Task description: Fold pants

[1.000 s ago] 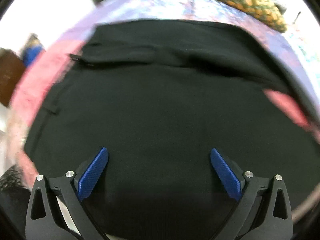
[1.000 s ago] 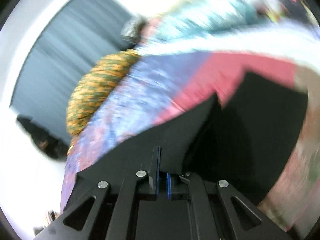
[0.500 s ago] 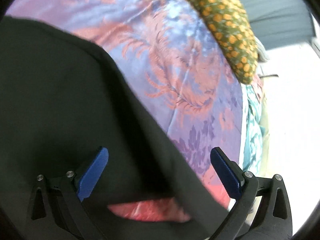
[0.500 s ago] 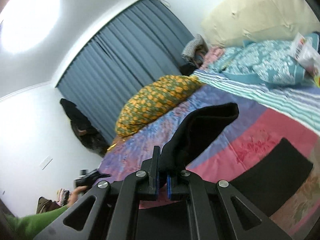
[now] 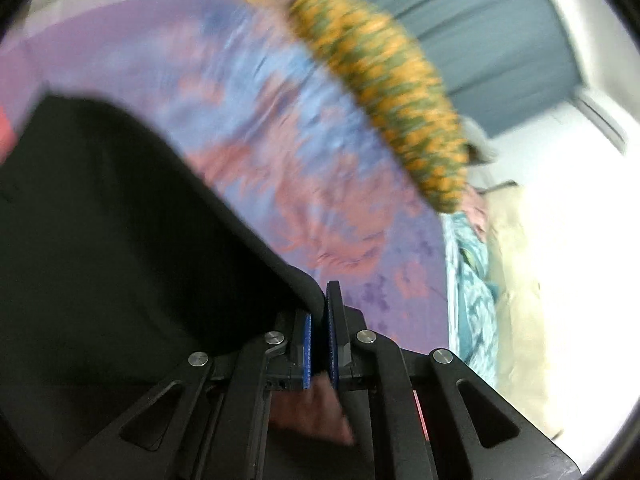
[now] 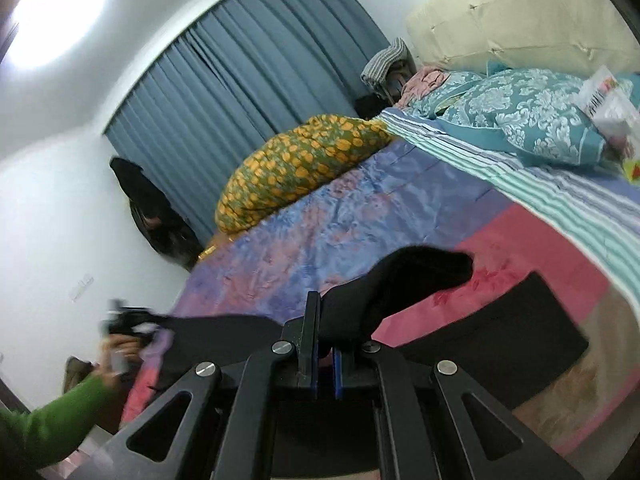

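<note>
Your left gripper (image 5: 319, 334) has just closed and pinches the black pants (image 5: 120, 248) by their edge; your right gripper (image 6: 325, 354) clamps another bunched edge. Ahead of both, the patterned bedspread (image 6: 360, 216) lies bare up to the yellow-dotted pillow (image 6: 296, 168).

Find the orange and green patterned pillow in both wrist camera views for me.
Left wrist view: the orange and green patterned pillow runs blurred from top centre toward the right, above the black pants.
Right wrist view: the pillow lies left of centre at the bed's far edge.
Shared landmark: the blue curtain behind it.
</note>
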`<state>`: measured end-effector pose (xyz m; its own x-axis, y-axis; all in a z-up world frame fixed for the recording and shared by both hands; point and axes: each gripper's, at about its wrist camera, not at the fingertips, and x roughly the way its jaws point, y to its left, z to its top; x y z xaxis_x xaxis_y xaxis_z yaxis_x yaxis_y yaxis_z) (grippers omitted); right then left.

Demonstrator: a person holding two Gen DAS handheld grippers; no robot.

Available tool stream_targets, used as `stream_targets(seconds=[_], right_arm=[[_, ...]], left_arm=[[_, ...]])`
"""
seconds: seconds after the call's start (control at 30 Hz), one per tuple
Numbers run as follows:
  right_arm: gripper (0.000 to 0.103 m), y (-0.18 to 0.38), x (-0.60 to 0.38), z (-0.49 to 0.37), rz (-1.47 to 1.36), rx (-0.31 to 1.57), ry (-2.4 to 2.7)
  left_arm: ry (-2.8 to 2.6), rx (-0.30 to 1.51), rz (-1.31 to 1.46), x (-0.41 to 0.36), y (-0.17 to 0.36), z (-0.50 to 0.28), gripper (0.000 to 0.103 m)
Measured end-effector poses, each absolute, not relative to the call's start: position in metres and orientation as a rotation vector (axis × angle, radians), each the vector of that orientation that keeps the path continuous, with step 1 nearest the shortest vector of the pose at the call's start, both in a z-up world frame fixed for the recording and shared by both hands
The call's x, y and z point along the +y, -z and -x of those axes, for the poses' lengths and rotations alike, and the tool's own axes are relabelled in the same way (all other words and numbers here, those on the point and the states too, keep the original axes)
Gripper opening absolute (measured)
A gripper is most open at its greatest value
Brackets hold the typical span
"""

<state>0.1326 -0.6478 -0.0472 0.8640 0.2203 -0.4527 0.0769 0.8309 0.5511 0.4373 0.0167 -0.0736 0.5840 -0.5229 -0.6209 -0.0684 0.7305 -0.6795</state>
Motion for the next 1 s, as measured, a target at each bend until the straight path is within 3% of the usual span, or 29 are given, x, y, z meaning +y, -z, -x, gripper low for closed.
stream_targets(seconds=[0.07,0.13,0.33,0.43,0.63,0.83,1.0], right_arm=[[0.005,0.041,-0.662,-0.144,-0.588,0.528,-0.082],[0.005,0.041,-0.67,-0.15,-0.538,0.541,-0.065],[0.005,0.131,-0.698,-0.168,-0.47,0.916,0.046],[0.005,0.177,-0.704,-0.167,-0.433,1.111,0.097],[0.005,0.185,-0.715,-0.154,-0.439,1.107,0.15],[0.005,0.157,-0.722,-0.147,-0.315,1.002,0.208],[0.005,0.183,-0.741,-0.145,-0.319,1.084,0.269]], left_arm=[[0.304,0.81,0.604,0.028,0.038,-0.378,0.006],[0.282,0.787,0.536,0.035,0.039,-0.32,0.007],[0.194,1.099,0.501,0.022,0.167,-0.225,0.007],[0.191,1.103,0.518,0.014,0.175,-0.218,0.007],[0.223,1.08,0.443,-0.004,0.168,-0.228,0.007],[0.27,1.089,0.377,-0.021,0.179,-0.219,0.007],[0.295,1.119,0.337,-0.037,0.185,-0.213,0.007]])
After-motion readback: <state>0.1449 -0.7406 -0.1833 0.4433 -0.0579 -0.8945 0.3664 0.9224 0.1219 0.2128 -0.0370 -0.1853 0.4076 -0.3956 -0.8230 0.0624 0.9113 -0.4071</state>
